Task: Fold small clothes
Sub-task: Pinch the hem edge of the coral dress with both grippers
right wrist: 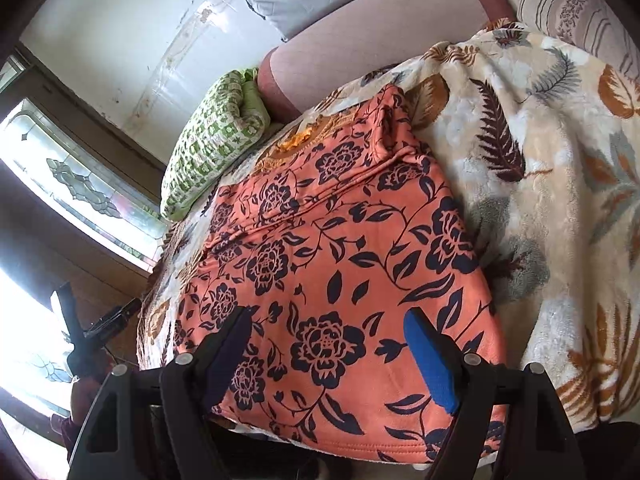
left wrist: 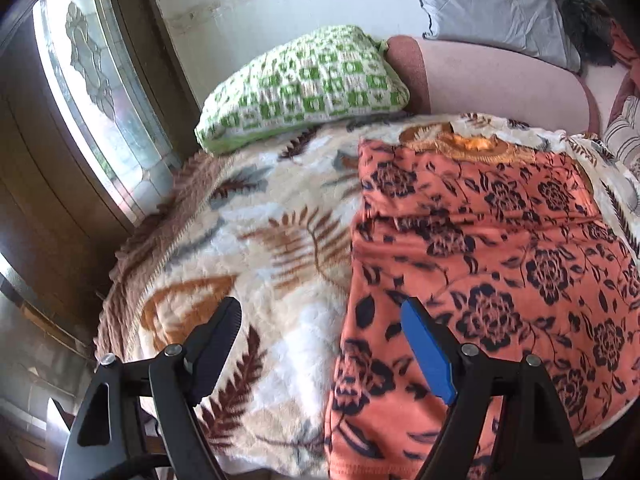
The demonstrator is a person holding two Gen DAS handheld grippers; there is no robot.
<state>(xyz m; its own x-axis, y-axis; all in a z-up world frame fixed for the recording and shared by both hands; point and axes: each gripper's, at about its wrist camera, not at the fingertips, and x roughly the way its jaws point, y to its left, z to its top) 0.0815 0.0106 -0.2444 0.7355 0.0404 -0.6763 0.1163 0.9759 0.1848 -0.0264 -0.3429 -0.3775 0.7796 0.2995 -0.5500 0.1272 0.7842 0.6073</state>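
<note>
An orange garment with dark flower print (left wrist: 480,264) lies spread flat on a leaf-patterned blanket (left wrist: 256,248), neck end far, hem toward me. It also shows in the right wrist view (right wrist: 340,248). My left gripper (left wrist: 320,316) is open and empty, hovering over the garment's left edge near the hem. My right gripper (right wrist: 328,324) is open and empty, hovering over the hem part of the garment. The other gripper shows dimly at the left of the right wrist view (right wrist: 80,336).
A green-and-white checked pillow (left wrist: 304,84) lies at the far left, a pink bolster (left wrist: 500,80) behind the garment, grey pillows (left wrist: 492,4) beyond. A window (left wrist: 96,92) and wooden frame are on the left. The blanket (right wrist: 560,184) extends right.
</note>
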